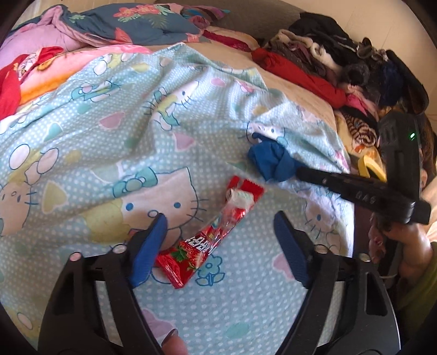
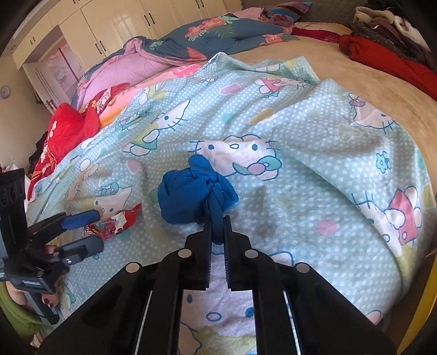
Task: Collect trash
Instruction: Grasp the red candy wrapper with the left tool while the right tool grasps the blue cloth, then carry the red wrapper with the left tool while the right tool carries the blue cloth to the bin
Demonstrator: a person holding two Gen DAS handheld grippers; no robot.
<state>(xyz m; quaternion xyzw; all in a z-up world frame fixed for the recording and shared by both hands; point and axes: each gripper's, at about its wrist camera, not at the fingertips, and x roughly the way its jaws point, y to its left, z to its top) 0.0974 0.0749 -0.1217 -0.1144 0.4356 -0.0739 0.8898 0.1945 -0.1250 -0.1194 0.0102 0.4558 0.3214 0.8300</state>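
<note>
A red strawberry snack wrapper (image 1: 213, 240) lies on the light-blue cartoon-cat blanket (image 1: 109, 136). My left gripper (image 1: 220, 218) stands open over it, a blue pad on either side; the left pad (image 1: 148, 251) is against the wrapper's lower end and the right pad is well apart. A crumpled blue wad (image 2: 191, 196), like a thin glove or bag, rests further up the blanket. My right gripper (image 2: 217, 221) is shut on its twisted tail. In the left wrist view the right gripper (image 1: 300, 172) reaches the blue wad (image 1: 270, 161) from the right. In the right wrist view the left gripper (image 2: 90, 232) straddles the wrapper (image 2: 120, 218).
A pile of dark and red clothes (image 1: 341, 62) lines the bed's right side. A floral quilt (image 2: 218, 30) and a pink one lie at the head, a red garment (image 2: 65, 128) at the left. White wardrobes (image 2: 109, 24) stand beyond. A yellow object (image 1: 368, 166) sits behind the right gripper.
</note>
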